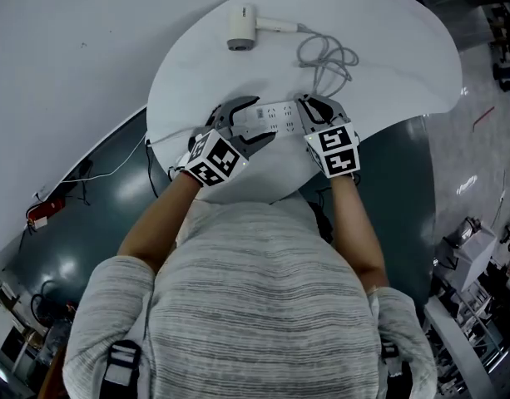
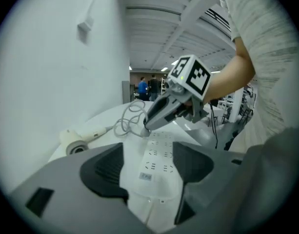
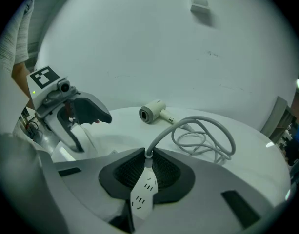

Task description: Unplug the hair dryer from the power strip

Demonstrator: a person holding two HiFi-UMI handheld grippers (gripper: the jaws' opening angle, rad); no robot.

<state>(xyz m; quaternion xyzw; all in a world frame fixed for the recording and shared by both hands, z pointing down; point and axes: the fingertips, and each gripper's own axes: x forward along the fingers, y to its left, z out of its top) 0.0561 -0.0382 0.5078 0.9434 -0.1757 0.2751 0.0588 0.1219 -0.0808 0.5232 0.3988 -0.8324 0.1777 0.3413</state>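
Right gripper view: plug [image 3: 148,161] pinched between the fingers [image 3: 121,173].

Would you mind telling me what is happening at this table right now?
A person works at a white table with two tools. The left hand-held gripper clamps one end of the power strip, while the right hand-held gripper pinches the plug at the other end. The plug seems not yet pulled out. The hair dryer lies at the table's far side, its cord loosely looped.

Head view steeply down; gripper views low, opposed, share power strip [image 2: 156,162].
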